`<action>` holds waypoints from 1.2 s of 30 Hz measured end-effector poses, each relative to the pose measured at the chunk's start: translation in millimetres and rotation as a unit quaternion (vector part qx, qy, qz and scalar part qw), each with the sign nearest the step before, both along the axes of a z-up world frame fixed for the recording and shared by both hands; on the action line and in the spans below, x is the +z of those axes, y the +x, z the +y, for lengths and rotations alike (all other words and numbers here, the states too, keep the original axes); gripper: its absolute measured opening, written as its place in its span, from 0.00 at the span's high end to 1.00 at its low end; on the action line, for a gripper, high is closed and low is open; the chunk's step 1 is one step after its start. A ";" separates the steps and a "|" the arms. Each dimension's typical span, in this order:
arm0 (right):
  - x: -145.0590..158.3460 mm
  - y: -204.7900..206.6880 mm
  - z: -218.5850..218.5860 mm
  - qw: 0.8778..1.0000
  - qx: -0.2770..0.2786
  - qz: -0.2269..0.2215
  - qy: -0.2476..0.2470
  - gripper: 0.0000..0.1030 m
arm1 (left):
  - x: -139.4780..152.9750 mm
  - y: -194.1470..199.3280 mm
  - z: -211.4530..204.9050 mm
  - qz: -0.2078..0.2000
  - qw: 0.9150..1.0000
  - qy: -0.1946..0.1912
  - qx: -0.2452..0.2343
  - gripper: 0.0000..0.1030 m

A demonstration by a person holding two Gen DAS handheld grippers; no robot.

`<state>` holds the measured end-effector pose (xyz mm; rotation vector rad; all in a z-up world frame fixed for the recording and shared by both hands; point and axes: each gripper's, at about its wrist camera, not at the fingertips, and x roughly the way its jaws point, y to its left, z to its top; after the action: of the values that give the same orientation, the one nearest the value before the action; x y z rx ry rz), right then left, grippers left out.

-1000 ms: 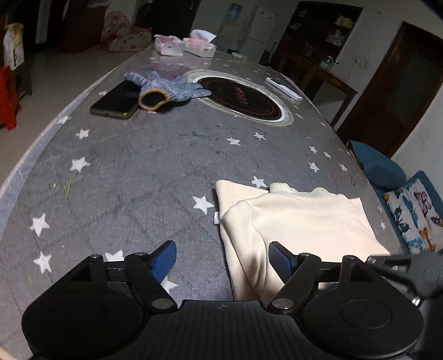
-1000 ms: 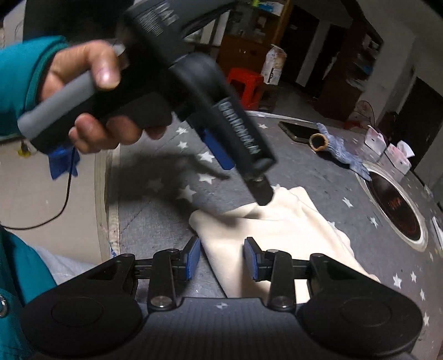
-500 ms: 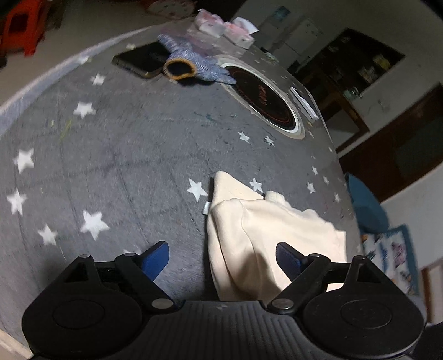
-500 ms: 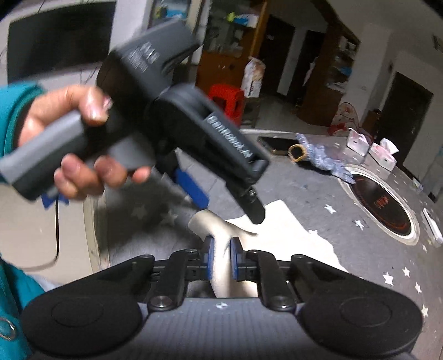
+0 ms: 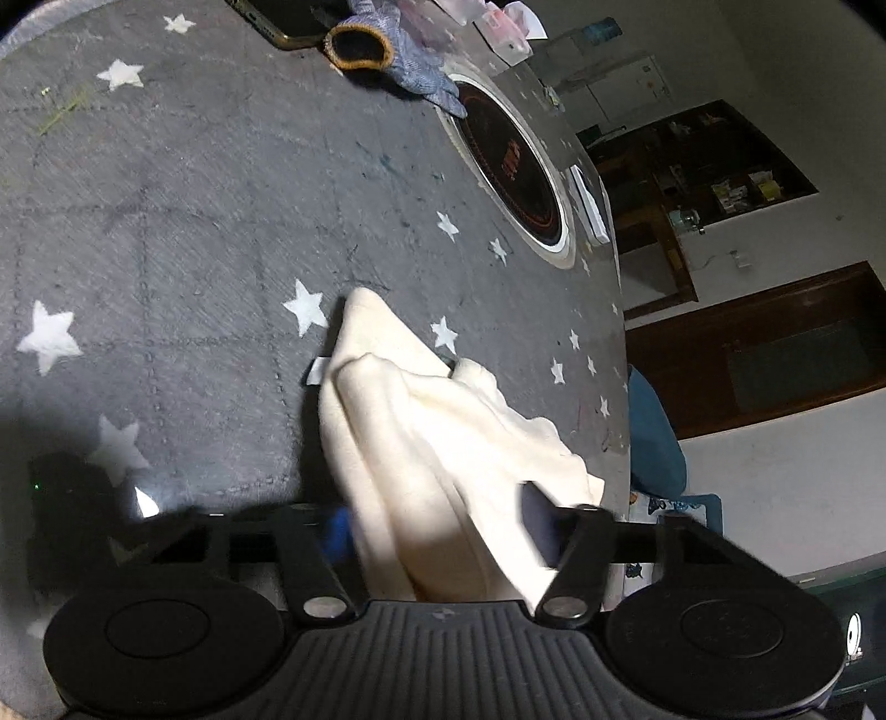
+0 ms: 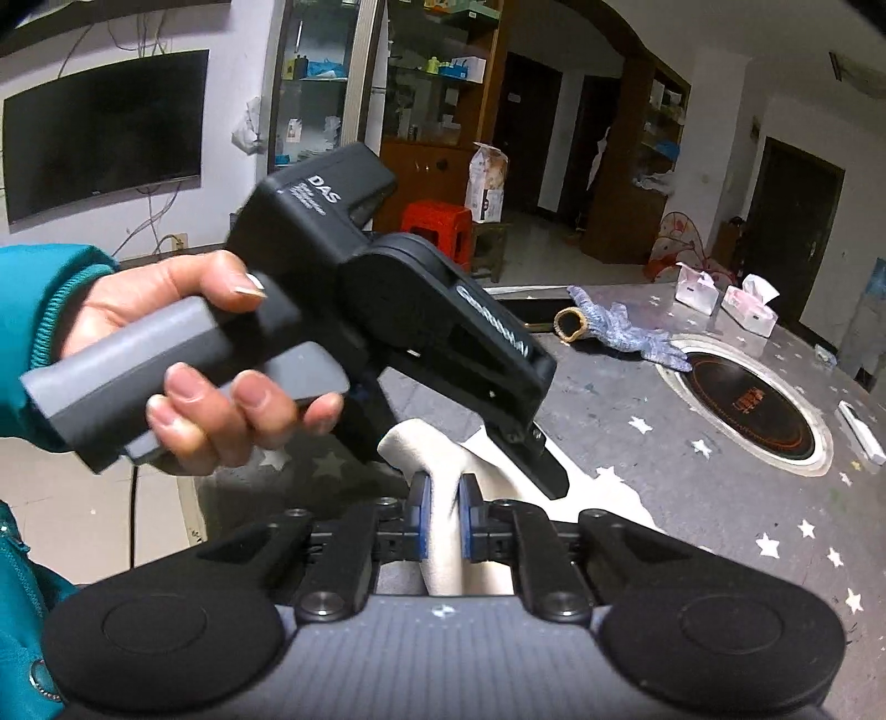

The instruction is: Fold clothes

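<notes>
Where it bunches up off the grey star-printed table cover (image 5: 166,221), the cream garment (image 5: 421,443) rises in loose folds toward the left gripper (image 5: 437,523), with its far corner lying flat on the cover beside a white star. In the right wrist view the same cloth (image 6: 440,531) runs as a narrow pinched ridge straight into the right gripper (image 6: 443,518), whose 2 blue pads (image 6: 422,512) are pressed together on it. The left gripper's fingers stand well apart, one on each side of the raised cloth, which passes between them; the blur there hides whether either pad touches the fabric. A left hand (image 6: 188,365) in a teal sleeve holds that gripper's grey handle, its black body angled down over the garment. Farther out on the table lie a blue knit work glove (image 5: 398,61) with an orange-edged cuff, touching a dark phone (image 5: 277,22), and just past the glove a round black induction hob (image 5: 512,166) is set into the tabletop. A white remote (image 5: 590,207) rests beside the hob, and 2 tissue packs (image 6: 725,299) sit near the far edge.
</notes>
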<state>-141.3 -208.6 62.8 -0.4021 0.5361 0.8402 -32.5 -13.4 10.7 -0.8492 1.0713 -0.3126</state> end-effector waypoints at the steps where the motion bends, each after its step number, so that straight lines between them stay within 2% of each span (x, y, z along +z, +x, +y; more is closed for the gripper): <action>1: -0.5 -0.1 -1.5 1.000 -0.001 0.003 0.002 0.91 | -1.4 1.0 -0.5 0.000 1.000 0.005 -0.001 0.67; 3: -1.5 0.0 -4.7 1.000 -0.004 0.010 0.007 0.89 | -3.9 2.9 -1.0 0.000 1.000 0.015 -0.003 0.75; 5: -1.7 0.0 -10.5 1.000 -0.014 0.012 0.017 0.87 | -5.6 4.1 -0.7 -0.001 1.000 0.022 -0.005 0.78; 9: -11.5 10.4 -49.9 0.995 -0.099 0.024 0.026 0.83 | -4.9 4.0 -1.4 -0.009 0.999 0.034 -0.011 0.79; 13: -21.5 20.9 -89.8 0.982 -0.184 0.037 0.033 0.80 | -0.4 3.9 -6.4 -0.025 0.998 0.058 -0.020 0.79; 16: -28.6 28.8 -121.3 0.967 -0.248 0.045 0.040 0.79 | 3.4 5.1 -11.8 -0.037 0.996 0.075 -0.028 0.79; 24: -45.4 45.1 -161.7 0.939 -0.316 0.088 0.099 0.69 | 14.0 8.1 -26.8 -0.066 0.989 0.124 -0.049 0.79; 29: -55.8 55.2 -186.7 0.917 -0.357 0.116 0.135 0.68 | 18.2 9.2 -34.1 -0.084 0.982 0.154 -0.064 0.79; 34: -59.6 61.9 -188.3 0.909 -0.368 0.118 0.160 0.68 | 21.6 9.9 -40.0 -0.097 0.977 0.176 -0.075 0.80; 35: -60.4 63.4 -188.2 0.908 -0.368 0.120 0.164 0.71 | 22.4 9.8 -41.3 -0.100 0.976 0.180 -0.077 0.80; 36: -60.2 63.9 -185.8 0.910 -0.363 0.121 0.163 0.80 | 23.2 9.9 -42.9 -0.104 0.974 0.185 -0.079 0.80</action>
<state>-77.4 -394.4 2.5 0.2185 0.6985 0.2403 -22.5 -56.3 33.9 -0.3894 0.9629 -0.3141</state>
